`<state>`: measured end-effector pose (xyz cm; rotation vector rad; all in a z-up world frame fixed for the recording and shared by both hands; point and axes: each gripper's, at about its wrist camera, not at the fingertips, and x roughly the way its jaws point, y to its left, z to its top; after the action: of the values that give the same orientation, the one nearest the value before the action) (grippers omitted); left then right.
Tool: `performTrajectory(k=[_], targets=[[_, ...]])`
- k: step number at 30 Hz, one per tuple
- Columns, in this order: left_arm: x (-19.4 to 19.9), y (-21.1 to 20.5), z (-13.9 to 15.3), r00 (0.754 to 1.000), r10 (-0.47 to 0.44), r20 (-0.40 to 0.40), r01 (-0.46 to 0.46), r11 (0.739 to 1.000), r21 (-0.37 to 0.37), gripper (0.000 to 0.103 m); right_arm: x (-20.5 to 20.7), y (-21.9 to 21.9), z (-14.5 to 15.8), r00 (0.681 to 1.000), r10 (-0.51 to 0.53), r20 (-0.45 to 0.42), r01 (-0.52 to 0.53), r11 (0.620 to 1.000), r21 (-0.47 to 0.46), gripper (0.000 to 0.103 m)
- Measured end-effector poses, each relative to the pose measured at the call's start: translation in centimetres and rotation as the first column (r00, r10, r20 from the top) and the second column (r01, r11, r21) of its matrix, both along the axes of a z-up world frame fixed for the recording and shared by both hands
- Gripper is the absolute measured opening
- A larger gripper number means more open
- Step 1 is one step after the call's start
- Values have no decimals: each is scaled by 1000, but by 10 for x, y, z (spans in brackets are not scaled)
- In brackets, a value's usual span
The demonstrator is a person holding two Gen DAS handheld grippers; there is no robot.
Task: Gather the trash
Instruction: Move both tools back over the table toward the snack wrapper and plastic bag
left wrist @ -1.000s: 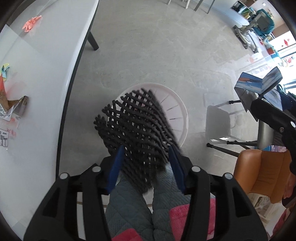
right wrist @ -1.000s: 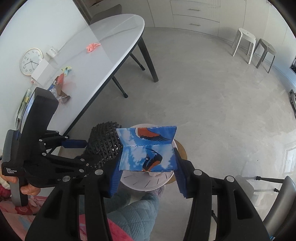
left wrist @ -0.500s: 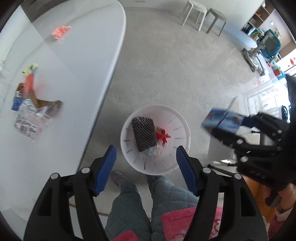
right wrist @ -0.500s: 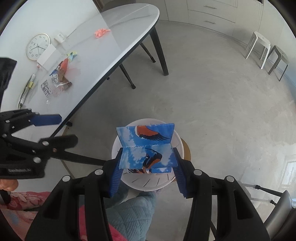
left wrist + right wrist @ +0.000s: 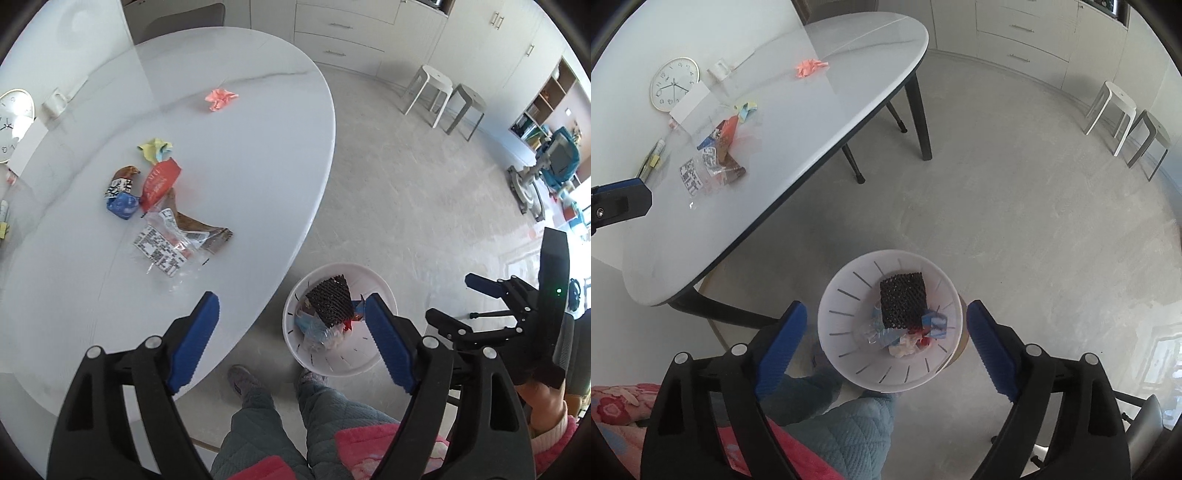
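Note:
A white trash bin (image 5: pixel 384 291) (image 5: pixel 849 291) stands on the floor by the table. In it lie a black foam net (image 5: pixel 330 301) (image 5: pixel 903 305), a blue bird-print box (image 5: pixel 934 322) and crumpled wrappers. My left gripper (image 5: pixel 291 339) is open and empty, above the table's near edge and the bin. My right gripper (image 5: pixel 886 347) is open and empty, above the bin. On the white table (image 5: pixel 240 147) lie a clear printed bag (image 5: pixel 162 251), a brown wrapper (image 5: pixel 199 230), a red packet (image 5: pixel 160 181), a blue wrapper (image 5: pixel 122 205), yellow-blue paper (image 5: pixel 157 149) and pink paper (image 5: pixel 219 99).
A round clock (image 5: pixel 674 84) and a white card (image 5: pixel 689 105) lean at the table's wall side. Two stools (image 5: pixel 1126 118) stand at the far right by cabinets. The person's legs (image 5: pixel 295 424) are below the grippers. A chair (image 5: pixel 1145 432) is at the right.
The left gripper let go of the black net, which fell into the bin, then swung up toward the table. The right gripper opened and the blue box dropped into the bin.

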<state>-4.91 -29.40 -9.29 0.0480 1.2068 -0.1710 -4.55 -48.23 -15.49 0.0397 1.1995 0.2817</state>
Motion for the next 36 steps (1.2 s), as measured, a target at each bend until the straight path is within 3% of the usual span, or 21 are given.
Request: performTrajectory(k=[11, 24, 36], targets=[[-1, 33, 11, 991, 128, 47, -128, 992, 2, 87, 13, 17, 40, 995, 67, 80, -65, 997, -28, 100], [1, 118, 16, 948, 312, 62, -313, 950, 4, 87, 40, 47, 51, 988, 122, 90, -124, 992, 15, 100], [53, 184, -11, 959, 282, -4, -282, 959, -36, 87, 78, 128, 52, 983, 150, 103, -154, 987, 36, 100]])
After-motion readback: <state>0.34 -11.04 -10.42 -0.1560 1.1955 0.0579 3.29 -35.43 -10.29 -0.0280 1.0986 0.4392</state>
